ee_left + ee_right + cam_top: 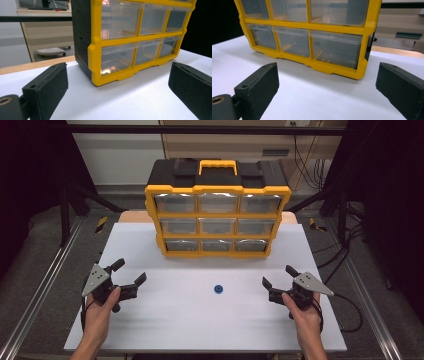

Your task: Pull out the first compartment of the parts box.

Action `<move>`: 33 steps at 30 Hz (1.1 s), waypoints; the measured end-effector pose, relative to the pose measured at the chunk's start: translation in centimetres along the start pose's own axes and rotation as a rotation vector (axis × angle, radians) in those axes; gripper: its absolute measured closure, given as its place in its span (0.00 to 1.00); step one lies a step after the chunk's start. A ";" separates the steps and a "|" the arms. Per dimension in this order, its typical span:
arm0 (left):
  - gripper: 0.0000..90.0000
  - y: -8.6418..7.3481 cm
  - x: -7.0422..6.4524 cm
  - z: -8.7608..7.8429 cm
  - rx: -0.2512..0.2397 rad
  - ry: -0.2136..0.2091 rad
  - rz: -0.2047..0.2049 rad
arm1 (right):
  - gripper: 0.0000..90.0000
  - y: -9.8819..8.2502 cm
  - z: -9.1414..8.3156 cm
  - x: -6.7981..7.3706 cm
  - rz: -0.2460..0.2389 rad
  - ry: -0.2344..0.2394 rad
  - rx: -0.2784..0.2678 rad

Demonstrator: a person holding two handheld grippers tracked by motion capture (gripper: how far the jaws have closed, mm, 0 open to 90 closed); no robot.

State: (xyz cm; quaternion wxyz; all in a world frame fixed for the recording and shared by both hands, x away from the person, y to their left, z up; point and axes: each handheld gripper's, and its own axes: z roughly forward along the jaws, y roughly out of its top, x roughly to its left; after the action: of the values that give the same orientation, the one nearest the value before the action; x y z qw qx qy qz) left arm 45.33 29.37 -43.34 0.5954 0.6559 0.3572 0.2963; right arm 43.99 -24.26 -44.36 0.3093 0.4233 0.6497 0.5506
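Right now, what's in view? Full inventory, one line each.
organizer: 1, yellow frame with black top, far middle of table, upright.
drawers: 9, clear, three rows of three in the organizer, all shut.
handle: 1, yellow, on top of the organizer.
blue part: 1, small and round, near middle of table, between the grippers.
table: 1, white.
left gripper: 1, black, near left, jaws open, empty.
right gripper: 1, black, near right, jaws open, empty.
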 end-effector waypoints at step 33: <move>0.05 1.7 -5.1 1.0 0.196 0.095 0.284 | 0.06 -0.5 0.6 1.8 -0.144 0.006 0.093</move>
State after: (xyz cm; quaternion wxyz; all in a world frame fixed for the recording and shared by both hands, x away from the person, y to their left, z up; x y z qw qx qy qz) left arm 43.45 24.52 -41.58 0.4631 0.7400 0.3157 0.3718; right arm 43.63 -22.40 -44.82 0.3261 0.3875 0.7044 0.4973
